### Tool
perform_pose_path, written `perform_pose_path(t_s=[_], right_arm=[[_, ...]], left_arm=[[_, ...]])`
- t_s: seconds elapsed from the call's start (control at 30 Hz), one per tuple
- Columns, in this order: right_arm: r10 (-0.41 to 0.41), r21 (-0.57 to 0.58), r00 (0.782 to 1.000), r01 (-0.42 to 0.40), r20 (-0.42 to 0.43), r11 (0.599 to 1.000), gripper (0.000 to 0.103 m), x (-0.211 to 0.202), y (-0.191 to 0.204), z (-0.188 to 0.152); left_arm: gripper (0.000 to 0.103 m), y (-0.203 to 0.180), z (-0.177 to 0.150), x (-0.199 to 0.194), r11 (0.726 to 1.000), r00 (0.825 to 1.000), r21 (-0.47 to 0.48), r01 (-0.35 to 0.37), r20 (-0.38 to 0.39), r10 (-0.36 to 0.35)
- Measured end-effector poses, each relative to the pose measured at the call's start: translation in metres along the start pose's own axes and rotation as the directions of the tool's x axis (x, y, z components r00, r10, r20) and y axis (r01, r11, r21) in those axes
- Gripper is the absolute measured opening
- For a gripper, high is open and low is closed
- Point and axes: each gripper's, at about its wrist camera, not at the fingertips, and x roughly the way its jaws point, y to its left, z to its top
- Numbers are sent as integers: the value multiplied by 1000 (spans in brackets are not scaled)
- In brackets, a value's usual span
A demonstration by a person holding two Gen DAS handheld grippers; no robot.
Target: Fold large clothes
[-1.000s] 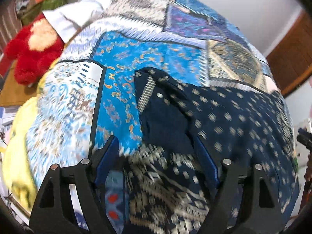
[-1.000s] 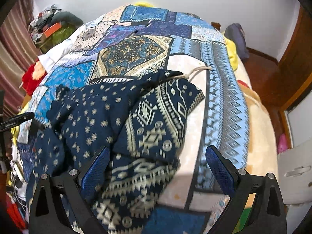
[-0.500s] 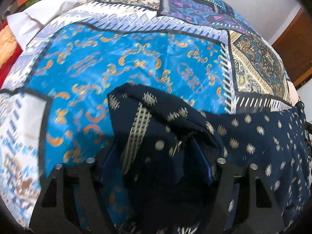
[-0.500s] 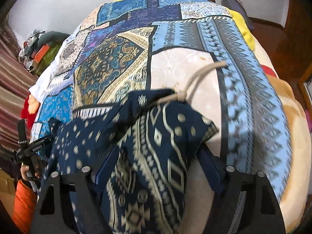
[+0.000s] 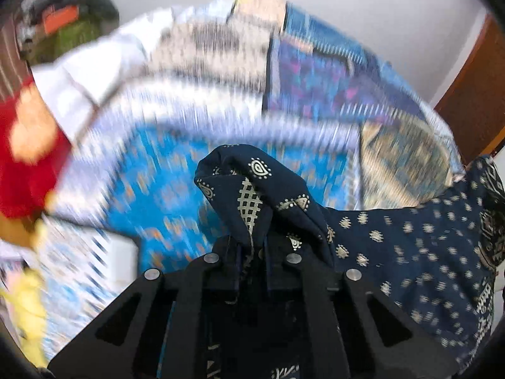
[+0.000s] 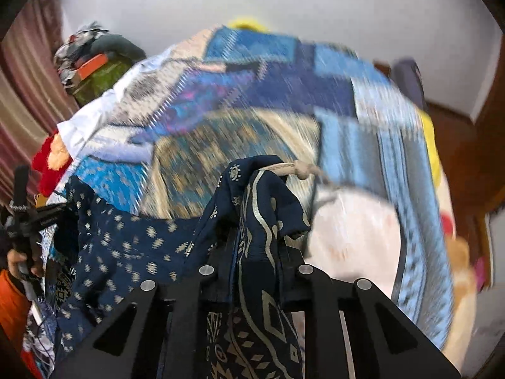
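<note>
The fold looks barely begun: the navy patterned garment [image 5: 410,237] is unfolded, bunched and slung between both tongs above the patchwork bed [image 5: 164,189]. The left tongs [image 5: 252,252] are closing, clenched on one gathered corner; the right tongs [image 6: 255,252] are closing on the drawstring [image 6: 293,169] corner. Laying flat and every fold remain.

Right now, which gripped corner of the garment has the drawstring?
The corner in the right gripper: a beige knotted drawstring trails from it. The left gripper corner shows none.
</note>
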Motion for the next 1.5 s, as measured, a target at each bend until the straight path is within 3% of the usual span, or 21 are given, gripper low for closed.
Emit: perform_pose_path(t_s=[0.1, 0.23, 0.4, 0.53, 0.6, 0.67, 0.73, 0.87, 1.03, 1.2, 1.4, 1.5], right_arm=[[-29, -50, 998, 32, 61, 998, 15, -6, 17, 27], [-56, -66, 992, 63, 109, 996, 15, 1, 27, 58], [-119, -78, 989, 126, 85, 989, 16, 43, 27, 74], [-205, -76, 979, 206, 26, 976, 16, 84, 14, 71], [-200, -78, 979, 201, 23, 976, 22, 96, 7, 65], [-231, -76, 972, 234, 50, 969, 50, 96, 4, 62], [-296, -94, 952, 303, 83, 948, 68, 95, 1, 58], [-289, -108, 954, 296, 81, 949, 70, 87, -4, 53], [-327, -142, 940, 339, 97, 930, 72, 59, 7, 46], [-281, -121, 951, 296, 126, 947, 81, 5, 18, 32], [-222, -86, 957, 241, 185, 967, 87, -69, 43, 13], [-198, -84, 958, 219, 207, 972, 93, -100, 54, -1]], left_arm=[[10, -5, 24, -21, 999, 997, 29, -22, 76, 20], [10, 2, 45, -23, 997, 993, 32, -70, 98, 67], [10, 22, 56, 24, 990, 990, -1, -144, 9, 144], [13, 37, 46, 62, 982, 980, -4, -191, -61, 190], [14, 45, 40, 80, 977, 973, -23, -212, -101, 209], [20, 50, 35, 88, 977, 973, -38, -208, -109, 202], [21, 53, 33, 86, 979, 978, -55, -194, -94, 189], [24, 52, 29, 80, 979, 978, -64, -196, -89, 190], [31, 47, 22, 54, 975, 972, -30, -221, -84, 218], [33, 36, 9, 2, 977, 977, 9, -211, -39, 211], [49, 12, -18, -72, 978, 980, 73, -194, 50, 191], [62, 1, -38, -111, 980, 982, 98, -174, 93, 165]])
